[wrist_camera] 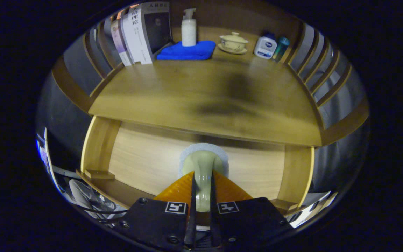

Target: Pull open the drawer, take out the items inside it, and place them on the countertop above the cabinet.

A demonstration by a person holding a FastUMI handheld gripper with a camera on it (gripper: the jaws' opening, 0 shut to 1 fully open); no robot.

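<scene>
My gripper [202, 175] is shut on the pale green handle of a brush-like item [203, 159] with a round white head. Both orange fingers [178, 190] press on that handle. The item hangs over the open wooden drawer [145, 161], its head pointing toward the back of the drawer under the countertop's front edge. The drawer's light wood floor shows bare on both sides of the item. The wooden countertop [187, 94] spreads above and beyond the drawer.
At the back of the countertop stand books [136, 33], a blue folded cloth [185, 50] with a white pump bottle [189, 28] on it, a lidded cup on a saucer [233, 42], a white bottle [265, 45] and a teal bottle [280, 47]. Slatted rails flank both sides.
</scene>
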